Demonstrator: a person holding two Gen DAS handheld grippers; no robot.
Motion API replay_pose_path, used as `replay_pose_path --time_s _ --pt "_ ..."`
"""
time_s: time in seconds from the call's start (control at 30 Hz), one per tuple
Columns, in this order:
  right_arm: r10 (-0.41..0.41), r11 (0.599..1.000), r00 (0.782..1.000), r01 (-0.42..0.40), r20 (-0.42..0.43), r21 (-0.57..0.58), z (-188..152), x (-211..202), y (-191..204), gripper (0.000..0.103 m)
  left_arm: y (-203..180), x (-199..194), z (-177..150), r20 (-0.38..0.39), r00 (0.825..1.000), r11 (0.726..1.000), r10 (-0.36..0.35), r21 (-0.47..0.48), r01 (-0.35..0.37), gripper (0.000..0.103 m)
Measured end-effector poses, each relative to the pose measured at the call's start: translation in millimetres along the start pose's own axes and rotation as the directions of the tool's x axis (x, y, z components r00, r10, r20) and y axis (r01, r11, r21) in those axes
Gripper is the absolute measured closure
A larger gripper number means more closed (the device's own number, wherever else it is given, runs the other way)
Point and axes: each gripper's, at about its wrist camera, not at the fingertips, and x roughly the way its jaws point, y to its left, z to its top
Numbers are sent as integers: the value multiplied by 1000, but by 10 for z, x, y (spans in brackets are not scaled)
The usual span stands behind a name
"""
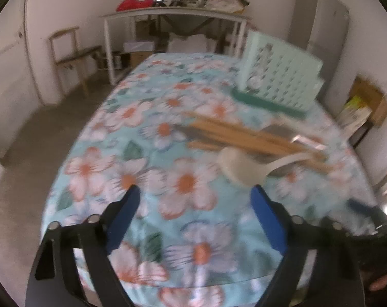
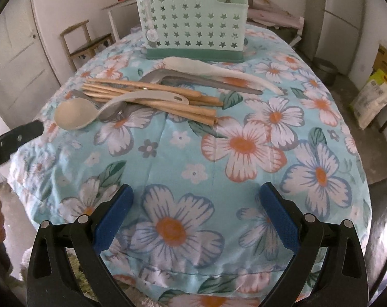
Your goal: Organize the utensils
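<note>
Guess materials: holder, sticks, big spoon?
Holder: likely moulded plastic, matt mint with a darker base; star cut-outs and thin walls suggest it.
Sticks: probably bamboo or wood, pale tan and unglossed.
Big spoon: grey, matt, smooth, with a hanging hole; looks like plastic or silicone, can't tell which.

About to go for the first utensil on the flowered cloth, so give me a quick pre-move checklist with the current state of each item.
1. Left claw open, nothing between its fingers: ok.
2. Right claw open and empty: ok.
3. Beige spoon on top of the pile, bowl free at the near end: ok.
4. Green caddy upright behind the utensils: ok.
5. Caddy compartments free to take utensils: cannot tell.
6. Bamboo chopsticks separated for single picking: not ok, bundled under the spoon handle.
</note>
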Motion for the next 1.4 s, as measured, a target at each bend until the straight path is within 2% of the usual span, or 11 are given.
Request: replay_pose_path --time_s 0.13,0.37,0.53,0.7,0.8,0.97,1.17,1.27,1.3,1.4 --pt "54 997 998 -55 25 47 5 -86 -73 8 41 84 111 -28 991 987 -133 -98 130 36" --pt "53 998 998 -55 32 43 35 -126 -53 8 126 376 155 -83 956 930 -280 -270 249 55" --pt "54 998 997 -54 52 11 37 -168 29 11 175 540 140 -101 952 913 -289 -328 242 75" --pt "51 999 997 -51 59 -2 43 -182 92 17 241 576 146 -94 948 894 -305 -371 251 85" --pt "46 999 997 -46 62 -1 41 -197 106 21 256 592 142 -92 941 882 -327 -386 269 99" --pt "36 999 995 -37 89 7 44 -281 108 28 303 456 141 -100 939 891 -328 -363 273 99" --pt "83 995 987 -89 138 40 123 -406 24 44 586 248 94 -119 955 915 -270 -341 216 99" --pt "173 980 975 -184 137 74 242 -397 -34 51 730 233 42 -125 954 913 -273 -348 215 99" --pt "233 963 965 -246 120 108 314 -344 -67 53 763 241 29 -128 950 908 -283 -356 223 99" --pt "353 914 933 -360 74 189 451 -173 -88 62 833 258 -8 -129 941 892 -312 -380 244 99"
